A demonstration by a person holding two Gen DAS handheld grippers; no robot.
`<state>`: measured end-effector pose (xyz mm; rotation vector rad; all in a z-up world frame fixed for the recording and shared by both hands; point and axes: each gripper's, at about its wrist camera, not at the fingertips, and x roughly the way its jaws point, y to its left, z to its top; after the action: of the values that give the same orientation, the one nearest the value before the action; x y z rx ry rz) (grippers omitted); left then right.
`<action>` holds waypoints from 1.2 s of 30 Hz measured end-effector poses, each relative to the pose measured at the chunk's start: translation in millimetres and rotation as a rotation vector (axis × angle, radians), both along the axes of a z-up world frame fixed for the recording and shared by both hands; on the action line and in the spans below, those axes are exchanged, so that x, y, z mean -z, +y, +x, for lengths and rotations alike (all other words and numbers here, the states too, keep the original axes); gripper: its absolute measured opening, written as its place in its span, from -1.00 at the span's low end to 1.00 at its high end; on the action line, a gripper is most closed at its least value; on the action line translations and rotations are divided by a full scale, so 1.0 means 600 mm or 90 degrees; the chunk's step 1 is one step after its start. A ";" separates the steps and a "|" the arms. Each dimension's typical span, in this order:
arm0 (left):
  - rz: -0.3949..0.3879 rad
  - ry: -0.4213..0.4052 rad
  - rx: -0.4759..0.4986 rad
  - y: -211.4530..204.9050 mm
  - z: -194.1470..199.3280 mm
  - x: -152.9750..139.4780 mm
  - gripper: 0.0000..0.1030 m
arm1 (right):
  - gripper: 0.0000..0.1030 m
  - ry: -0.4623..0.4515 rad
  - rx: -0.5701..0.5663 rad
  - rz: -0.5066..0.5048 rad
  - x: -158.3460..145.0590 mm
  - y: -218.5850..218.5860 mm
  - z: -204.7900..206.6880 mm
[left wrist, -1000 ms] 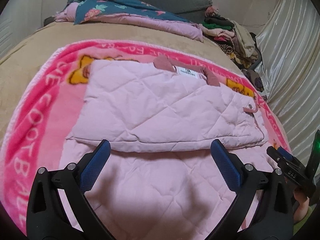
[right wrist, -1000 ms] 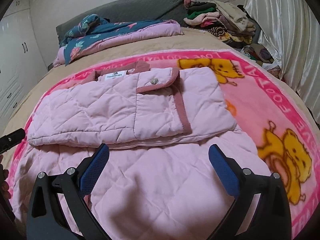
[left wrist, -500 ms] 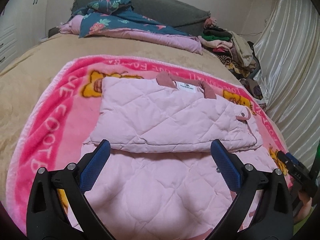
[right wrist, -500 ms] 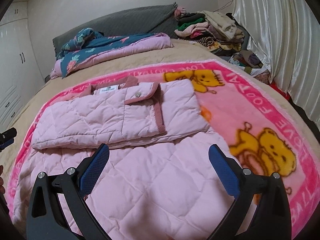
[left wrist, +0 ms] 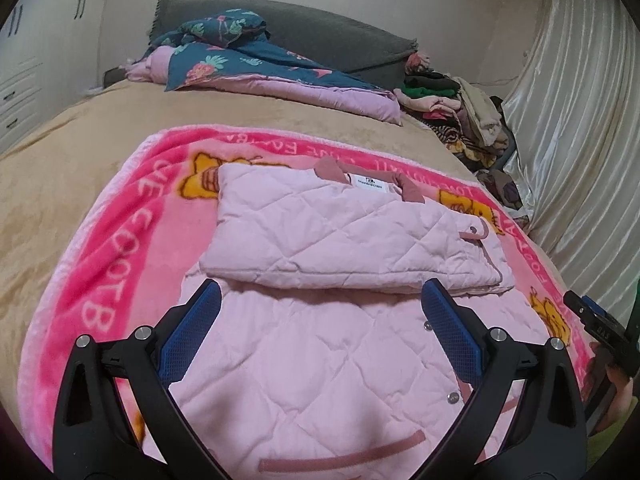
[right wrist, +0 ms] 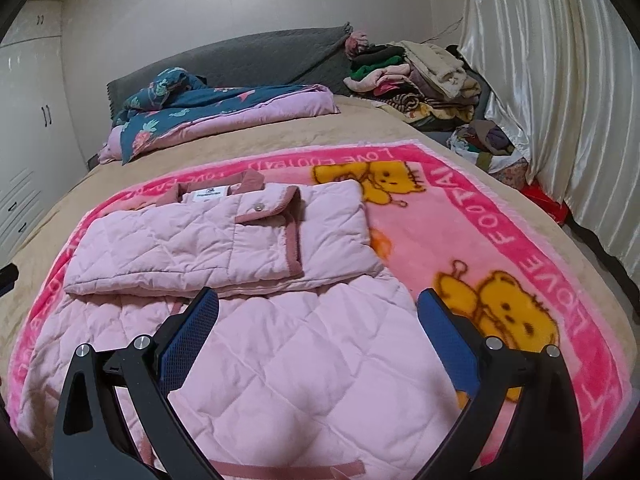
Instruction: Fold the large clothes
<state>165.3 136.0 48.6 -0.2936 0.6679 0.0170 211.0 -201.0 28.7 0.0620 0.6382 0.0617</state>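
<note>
The next good move looks like grabbing the near edge of the pink jacket (left wrist: 320, 360) and lifting it over the part that is already folded. To do that well, each claw should go down to one near corner, pinch all the soft layers at once, and lift both sides together so the edge stays straight. If one side goes faster, the fold may come out crooked. The puffy cloth could slip, so a deep bite is safer than a tiny one.

The left gripper (left wrist: 320, 328) has its fingers spread wide and holds nothing. It hangs over the near half of the jacket. The right gripper (right wrist: 318, 330) is also spread wide and empty, over the same half.

The jacket is light pink and quilted, with darker pink trim, a white label at the collar and small snaps. Its far part is folded into a thick band. It lies flat on a bright pink blanket (right wrist: 520, 240) with yellow bears, on top of the bed (left wrist: 60, 200). The near hem is partly hidden by the claws, so its exact line is hard to tell.
</note>
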 end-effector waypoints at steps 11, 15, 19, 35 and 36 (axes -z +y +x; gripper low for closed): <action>0.009 0.008 0.020 -0.044 -0.046 0.006 0.82 | 0.92 -0.013 0.014 0.020 -0.005 -0.034 -0.033; 0.017 -0.001 0.023 -0.057 -0.066 -0.005 0.82 | 0.92 -0.015 0.010 0.020 -0.007 -0.041 -0.041; 0.017 -0.006 0.026 -0.065 -0.079 -0.010 0.82 | 0.92 -0.020 0.010 0.008 -0.011 -0.050 -0.057; 0.024 0.012 0.027 -0.084 -0.131 0.005 0.82 | 0.92 -0.035 0.016 -0.018 -0.022 -0.077 -0.108; 0.025 0.013 0.026 -0.084 -0.135 0.007 0.82 | 0.92 -0.036 0.015 -0.018 -0.023 -0.077 -0.112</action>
<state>84.2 85.9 44.7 -0.2414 0.6936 -0.0059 144.0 -247.3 42.6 0.0399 0.5817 0.0322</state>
